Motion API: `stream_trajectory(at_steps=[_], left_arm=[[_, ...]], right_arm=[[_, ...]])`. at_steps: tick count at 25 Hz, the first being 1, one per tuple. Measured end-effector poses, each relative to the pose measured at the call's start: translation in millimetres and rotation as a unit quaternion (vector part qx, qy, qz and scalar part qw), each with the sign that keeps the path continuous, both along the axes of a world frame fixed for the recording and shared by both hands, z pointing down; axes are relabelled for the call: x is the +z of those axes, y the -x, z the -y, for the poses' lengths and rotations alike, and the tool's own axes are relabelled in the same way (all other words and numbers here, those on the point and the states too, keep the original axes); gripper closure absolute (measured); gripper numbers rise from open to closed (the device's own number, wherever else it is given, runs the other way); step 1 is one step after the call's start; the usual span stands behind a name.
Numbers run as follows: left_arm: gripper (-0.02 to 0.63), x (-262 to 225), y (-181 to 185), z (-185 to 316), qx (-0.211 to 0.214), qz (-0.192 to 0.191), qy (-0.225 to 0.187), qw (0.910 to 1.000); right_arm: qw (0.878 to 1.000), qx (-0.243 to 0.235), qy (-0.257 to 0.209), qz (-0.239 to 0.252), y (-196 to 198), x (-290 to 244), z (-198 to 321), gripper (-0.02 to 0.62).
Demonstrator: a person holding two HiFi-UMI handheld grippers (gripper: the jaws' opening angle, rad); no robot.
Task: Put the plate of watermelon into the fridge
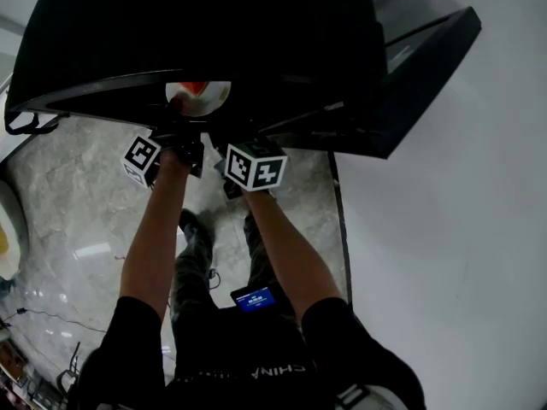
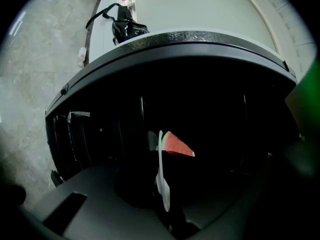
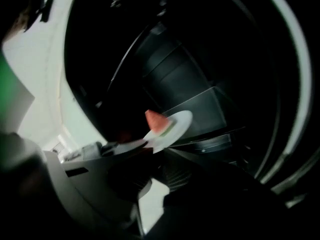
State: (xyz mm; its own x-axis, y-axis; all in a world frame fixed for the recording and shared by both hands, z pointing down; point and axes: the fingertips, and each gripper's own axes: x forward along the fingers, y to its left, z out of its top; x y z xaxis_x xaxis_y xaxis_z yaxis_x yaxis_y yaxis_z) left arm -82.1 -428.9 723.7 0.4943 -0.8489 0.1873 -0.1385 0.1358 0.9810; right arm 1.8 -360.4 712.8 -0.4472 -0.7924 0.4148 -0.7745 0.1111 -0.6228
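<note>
A white plate [image 1: 205, 95] carrying a red watermelon slice [image 1: 196, 88] is at the dark mouth of the black fridge [image 1: 214, 32]. My left gripper [image 1: 175, 139] is shut on the plate's rim. In the left gripper view the plate [image 2: 161, 169] stands edge-on out of the jaws [image 2: 165, 209], with the slice [image 2: 176, 145] to its right. My right gripper [image 1: 226, 148] sits close beside it under the plate. The right gripper view shows the plate [image 3: 175, 126] and slice [image 3: 154, 120] just beyond the jaws [image 3: 150, 164]; it is too dark to read their state.
The fridge door [image 1: 419, 67] hangs open to the right. Marble floor [image 1: 68, 203] lies below, a white surface [image 1: 461, 254] on the right. A black strap [image 1: 21, 125] hangs at the fridge's left corner. Dark shelves [image 3: 200, 104] fill the inside.
</note>
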Motion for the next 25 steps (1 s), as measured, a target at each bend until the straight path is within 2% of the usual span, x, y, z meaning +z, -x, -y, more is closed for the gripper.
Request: stream_trajectory(at_steps=[2, 8, 13, 15, 18, 22, 23, 24, 25], left_arm=[[0.584, -3, -6, 2, 0.015, 0.005, -0.012, 0.9998], [0.583, -11, -18, 4, 0.081, -0.004, -0.032, 0.9962], [0.578, -13, -21, 1, 0.160, 0.006, -0.041, 0.9862], [0.555, -15, -25, -3, 0.186, -0.003, -0.048, 0.9813], [0.506, -21, -33, -9, 0.227, 0.013, -0.072, 0.9710], [0.482, -31, -45, -20, 0.251, 0.024, -0.105, 0.9620], [0.482, -33, -46, -23, 0.254, 0.035, -0.108, 0.9606], [0.482, -31, -42, -26, 0.256, 0.065, -0.106, 0.9585], [0.482, -26, -35, -30, 0.259, 0.117, -0.101, 0.9534]], right_arm=[[0.999, -0.032, -0.005, -0.015, 11, 2, -3, 0.560], [0.996, -0.059, 0.005, -0.064, 20, 11, 7, 0.566], [0.996, -0.020, 0.016, -0.087, 8, 13, 17, 0.566], [0.994, -0.010, 0.020, -0.103, 1, 16, 22, 0.566], [0.992, 0.003, 0.030, -0.120, -9, 19, 30, 0.566], [0.991, 0.008, 0.035, -0.126, -15, 20, 33, 0.569], [0.992, 0.008, 0.032, -0.125, -15, 20, 34, 0.569], [0.992, 0.009, 0.029, -0.124, -14, 18, 34, 0.569], [0.992, 0.010, 0.027, -0.123, -14, 17, 34, 0.569]])
